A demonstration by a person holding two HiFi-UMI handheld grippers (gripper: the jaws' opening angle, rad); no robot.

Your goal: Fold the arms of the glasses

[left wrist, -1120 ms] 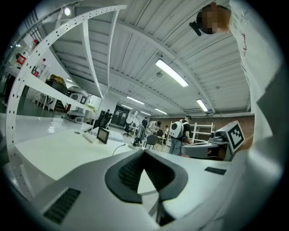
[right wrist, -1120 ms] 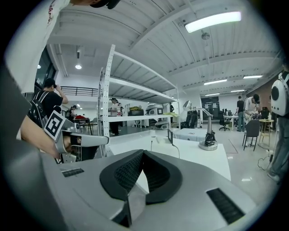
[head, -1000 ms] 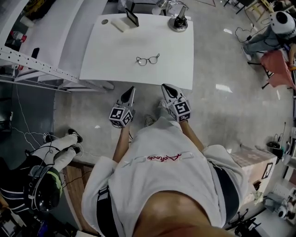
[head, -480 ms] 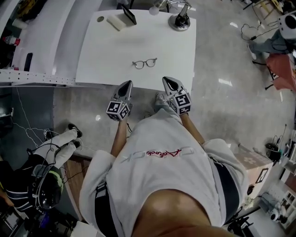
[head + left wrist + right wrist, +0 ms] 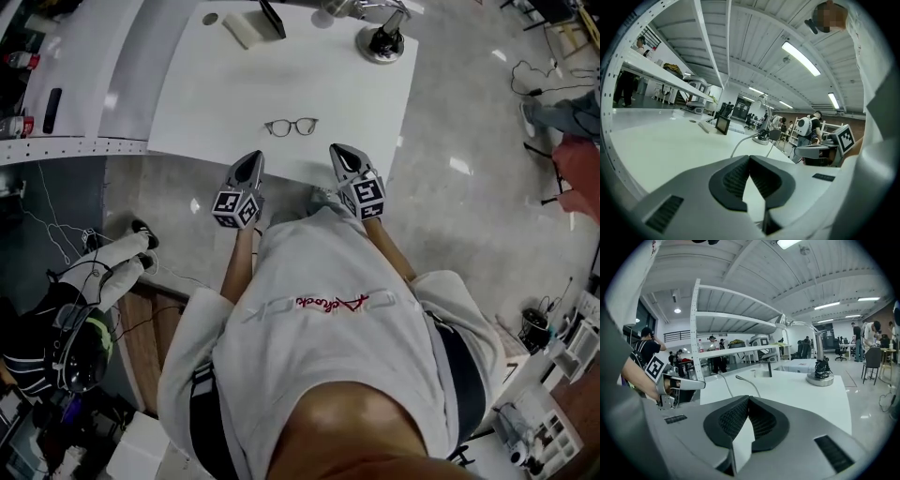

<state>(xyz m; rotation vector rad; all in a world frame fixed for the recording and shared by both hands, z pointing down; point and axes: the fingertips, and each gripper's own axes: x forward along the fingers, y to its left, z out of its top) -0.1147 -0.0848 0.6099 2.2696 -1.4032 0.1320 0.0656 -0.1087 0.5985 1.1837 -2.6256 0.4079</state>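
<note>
- Two grippers are held side by side at the near edge of the white table (image 5: 206, 103): the left gripper (image 5: 250, 164) and the right gripper (image 5: 340, 157), with a gap between them.
- The left gripper's jaws are clenched together, pad against pad, with nothing gripped.
- The right gripper's jaws are likewise pressed closed and empty.
- The glasses (image 5: 292, 127) lie flat on the table, near its front edge and just beyond the gap between the two grippers. Neither gripper touches them.
- Their arms are too thin to read from the head view. In the gripper views they seem to be spread open, with the tips towards the grippers.
- At the table's far end stand a lamp base (image 5: 384, 42), a small dark screen (image 5: 272, 17) and a pale block (image 5: 246, 30), well apart from the glasses.
</note>
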